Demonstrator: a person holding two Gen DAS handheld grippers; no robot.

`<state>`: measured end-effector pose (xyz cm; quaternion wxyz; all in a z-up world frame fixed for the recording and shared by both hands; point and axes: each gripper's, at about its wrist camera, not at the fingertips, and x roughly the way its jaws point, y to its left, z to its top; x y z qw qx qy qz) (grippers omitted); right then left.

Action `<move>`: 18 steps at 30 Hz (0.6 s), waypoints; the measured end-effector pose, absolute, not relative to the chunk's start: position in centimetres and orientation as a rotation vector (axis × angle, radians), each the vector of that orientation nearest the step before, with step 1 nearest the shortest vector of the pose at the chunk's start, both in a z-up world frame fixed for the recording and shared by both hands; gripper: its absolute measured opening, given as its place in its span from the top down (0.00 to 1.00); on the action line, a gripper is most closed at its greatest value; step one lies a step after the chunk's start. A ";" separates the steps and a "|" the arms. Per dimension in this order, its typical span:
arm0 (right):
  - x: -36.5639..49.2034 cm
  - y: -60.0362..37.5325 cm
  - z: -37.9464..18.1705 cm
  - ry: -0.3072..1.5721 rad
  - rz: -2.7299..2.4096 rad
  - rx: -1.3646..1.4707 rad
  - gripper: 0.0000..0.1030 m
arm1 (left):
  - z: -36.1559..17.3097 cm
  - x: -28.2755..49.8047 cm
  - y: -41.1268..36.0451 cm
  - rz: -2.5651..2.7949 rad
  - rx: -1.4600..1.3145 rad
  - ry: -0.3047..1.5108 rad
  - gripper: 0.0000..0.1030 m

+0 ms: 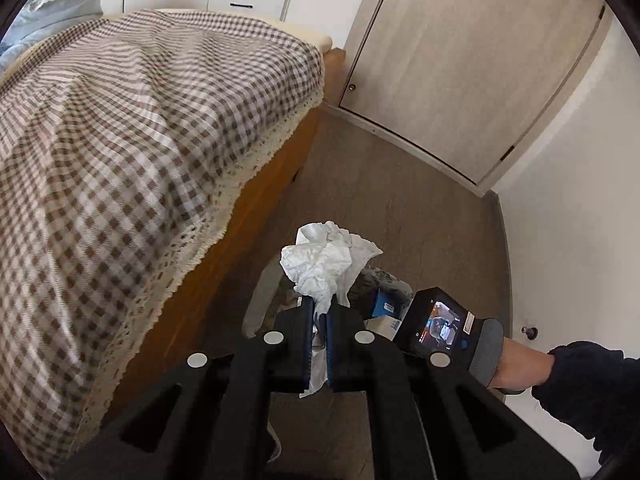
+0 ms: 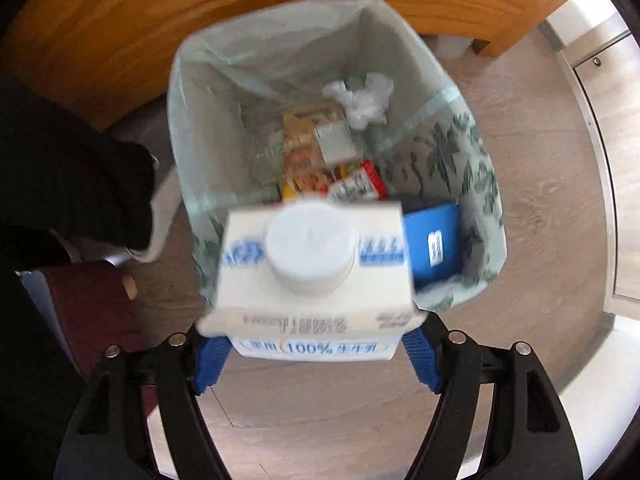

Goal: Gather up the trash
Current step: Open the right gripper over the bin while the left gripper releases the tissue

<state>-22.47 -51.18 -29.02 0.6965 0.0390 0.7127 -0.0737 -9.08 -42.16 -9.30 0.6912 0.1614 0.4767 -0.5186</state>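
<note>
A crumpled white tissue (image 1: 324,260) sticks out of my left gripper (image 1: 320,310), which is shut on it above the floor beside the bed. My right gripper (image 2: 316,356) points straight down and has a white milk carton (image 2: 312,280) with a round white cap between its blue pads (image 2: 212,356), which rest against the carton's sides. Under the carton stands a bin lined with a pale green bag (image 2: 200,80). Inside lie snack wrappers (image 2: 308,152), a white crumpled piece (image 2: 364,100) and a blue box (image 2: 432,240). The left wrist view shows the right tool's screen (image 1: 440,324) and the hand holding it.
A bed with a brown checked cover (image 1: 140,120) and a wooden frame (image 2: 280,0) runs close along the bin. A pale door (image 1: 460,60) and a white wall (image 1: 580,200) close off the floor. A dark red object (image 2: 92,312) and a dark sleeve (image 2: 80,192) sit left of the bin.
</note>
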 end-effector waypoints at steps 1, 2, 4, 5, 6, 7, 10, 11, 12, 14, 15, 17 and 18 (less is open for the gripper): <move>-22.6 -51.1 -28.7 1.573 -0.168 0.092 0.30 | -10.1 -9.1 -42.7 -1.156 0.360 1.094 0.97; -22.7 -51.0 -28.3 1.556 -0.165 0.112 0.30 | -11.0 -9.1 -43.4 -1.155 0.357 1.128 0.97; -22.9 -51.3 -27.0 1.512 -0.159 0.150 0.29 | -13.2 -8.8 -44.9 -1.146 0.362 1.213 0.97; -23.1 -51.4 -26.0 1.489 -0.164 0.161 0.26 | -14.1 -8.7 -45.7 -1.134 0.379 1.243 0.97; -23.3 -51.5 -25.1 1.466 -0.167 0.169 0.26 | -14.8 -8.7 -46.4 -1.123 0.395 1.262 0.97; -23.6 -51.7 -24.1 1.441 -0.177 0.177 0.25 | -15.3 -8.8 -47.3 -1.122 0.406 1.277 0.97; -24.8 -52.8 -20.4 1.343 -0.215 0.230 0.25 | -16.4 -8.8 -50.5 -1.177 0.399 1.359 0.97; -25.3 -53.2 -19.3 1.307 -0.234 0.252 0.25 | -16.9 -8.8 -51.5 -1.193 0.385 1.390 0.97; -25.9 -53.7 -18.4 1.273 -0.261 0.275 0.25 | -17.7 -8.9 -52.6 -1.197 0.377 1.429 0.97; -26.8 -54.5 -16.9 1.220 -0.302 0.320 0.22 | -19.9 -9.3 -54.4 -1.186 0.385 1.497 0.97; -27.4 -54.9 -16.4 1.193 -0.322 0.338 0.22 | -21.1 -9.4 -55.2 -1.178 0.391 1.528 0.97; -27.9 -55.6 -15.9 1.154 -0.356 0.371 0.22 | -23.5 -9.9 -56.2 -1.158 0.407 1.572 0.92; -28.2 -56.0 -15.9 1.139 -0.364 0.396 0.22 | -24.4 -10.2 -56.6 -1.152 0.433 1.576 0.80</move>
